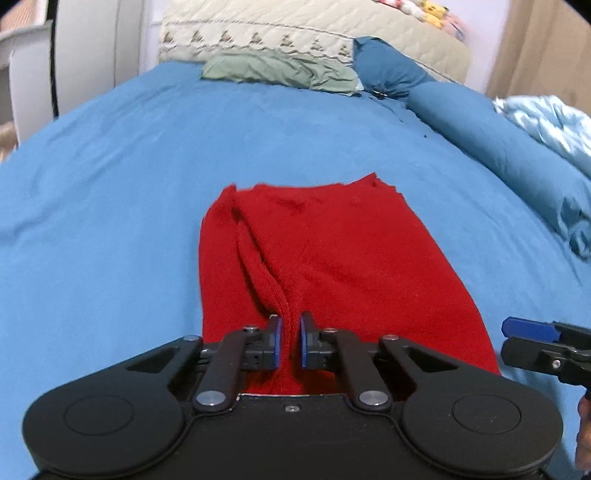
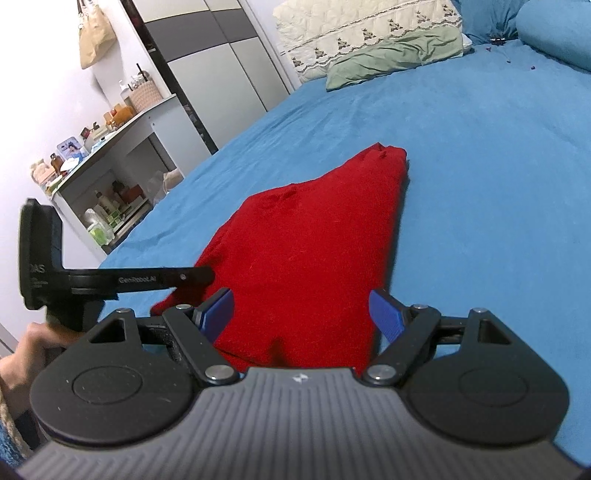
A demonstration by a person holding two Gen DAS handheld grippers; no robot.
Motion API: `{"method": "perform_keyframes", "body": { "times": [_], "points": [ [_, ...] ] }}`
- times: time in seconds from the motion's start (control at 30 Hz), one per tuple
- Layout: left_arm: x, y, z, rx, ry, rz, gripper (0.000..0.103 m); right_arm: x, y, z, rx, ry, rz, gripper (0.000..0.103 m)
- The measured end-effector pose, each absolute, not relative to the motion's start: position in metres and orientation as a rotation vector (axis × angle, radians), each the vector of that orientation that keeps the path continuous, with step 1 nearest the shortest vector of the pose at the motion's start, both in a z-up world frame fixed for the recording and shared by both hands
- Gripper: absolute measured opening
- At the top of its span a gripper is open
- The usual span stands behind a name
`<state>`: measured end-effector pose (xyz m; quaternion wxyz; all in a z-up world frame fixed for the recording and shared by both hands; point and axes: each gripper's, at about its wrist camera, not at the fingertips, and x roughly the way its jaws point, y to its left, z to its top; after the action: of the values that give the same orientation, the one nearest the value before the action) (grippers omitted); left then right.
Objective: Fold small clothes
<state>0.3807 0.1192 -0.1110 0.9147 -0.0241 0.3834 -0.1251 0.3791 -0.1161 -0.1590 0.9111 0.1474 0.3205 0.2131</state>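
A red knitted garment (image 1: 332, 258) lies on the blue bedsheet (image 1: 110, 184), partly folded lengthwise. My left gripper (image 1: 291, 341) is shut on a raised ridge of the garment at its near edge, a fold of knit running up between the blue pads. In the right wrist view the garment (image 2: 314, 251) stretches away from my right gripper (image 2: 303, 314), which is open, its fingers spread over the garment's near edge without pinching it. The right gripper's tip (image 1: 532, 332) shows at the right edge of the left wrist view. The left gripper's body (image 2: 122, 280) shows at left in the right wrist view.
A green cloth (image 1: 280, 72) and a cream quilted pillow (image 1: 258, 33) lie at the head of the bed. A blue bolster (image 1: 498, 147) and a light blue quilt (image 1: 554, 122) lie along the right. A cluttered shelf unit (image 2: 110, 155) stands beside the bed.
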Motion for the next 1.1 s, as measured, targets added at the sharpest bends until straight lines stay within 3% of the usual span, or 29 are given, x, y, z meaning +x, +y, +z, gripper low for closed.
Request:
{"method": "perform_keyframes", "body": {
  "times": [0.17, 0.4, 0.43, 0.47, 0.53, 0.7, 1.1],
  "points": [
    [0.361, 0.132, -0.084, -0.039, 0.686, -0.207, 0.010, 0.377, -0.117, -0.156, 0.324, 0.645, 0.441, 0.096],
    [0.353, 0.151, -0.145, -0.087, 0.754, -0.128, 0.014, 0.375, -0.118, -0.167, 0.260, 0.695, 0.432, 0.096],
    [0.351, 0.151, -0.144, -0.095, 0.745, -0.121, 0.024, 0.373, -0.118, -0.167, 0.242, 0.697, 0.432, 0.096],
    [0.350, 0.152, -0.141, -0.112, 0.743, -0.118, 0.047, 0.371, -0.116, -0.168, 0.212, 0.696, 0.432, 0.096],
    [0.345, 0.156, -0.137, -0.139, 0.732, -0.137, 0.075, 0.366, -0.114, -0.170, 0.155, 0.698, 0.436, 0.096],
    [0.333, 0.158, -0.129, -0.103, 0.705, -0.154, 0.075, 0.349, -0.098, -0.183, 0.014, 0.706, 0.444, 0.096],
    [0.325, 0.168, -0.147, -0.115, 0.762, -0.127, 0.077, 0.358, -0.107, -0.206, 0.026, 0.706, 0.156, 0.093]
  ]
}}
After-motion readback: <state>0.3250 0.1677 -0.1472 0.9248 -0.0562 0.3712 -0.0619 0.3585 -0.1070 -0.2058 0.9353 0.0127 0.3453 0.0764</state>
